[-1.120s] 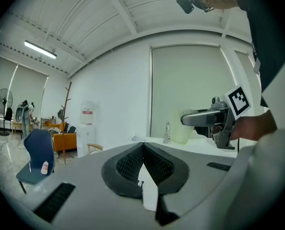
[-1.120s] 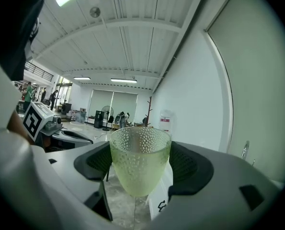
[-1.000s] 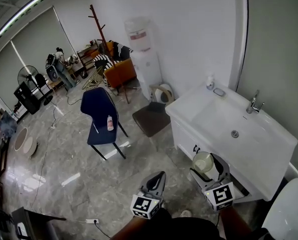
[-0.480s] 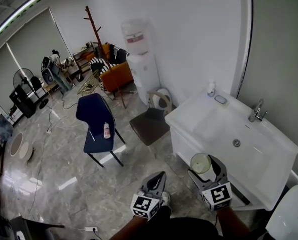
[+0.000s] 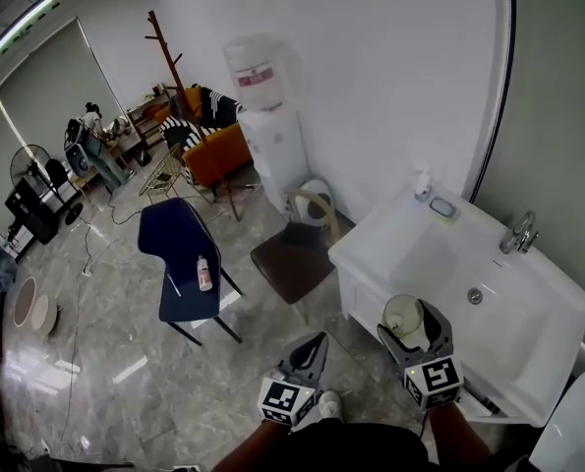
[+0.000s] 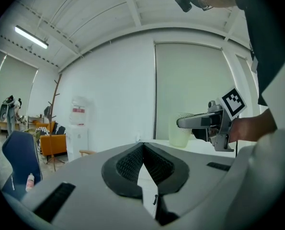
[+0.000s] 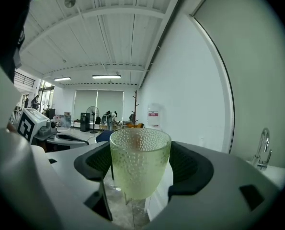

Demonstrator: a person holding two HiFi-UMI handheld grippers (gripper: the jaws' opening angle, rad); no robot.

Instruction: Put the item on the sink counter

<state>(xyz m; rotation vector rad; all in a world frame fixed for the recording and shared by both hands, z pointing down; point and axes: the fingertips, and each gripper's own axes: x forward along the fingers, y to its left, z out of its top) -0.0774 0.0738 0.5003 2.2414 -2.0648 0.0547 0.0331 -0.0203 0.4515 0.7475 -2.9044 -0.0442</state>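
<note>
Right hand-held gripper point(image 5: 410, 326) level — clamps cup point(image 7: 140, 162).

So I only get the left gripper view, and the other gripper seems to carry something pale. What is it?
Observer: A pale green dimpled glass, upright. The right gripper has its jaws closed on the sides.
Visitor: Is it on the counter?
Observer: No. The head view shows it held in the air by the front edge of the sink counter.
Visitor: Has that sink a tap?
Observer: Yes, a metal tap on its far side.
</note>
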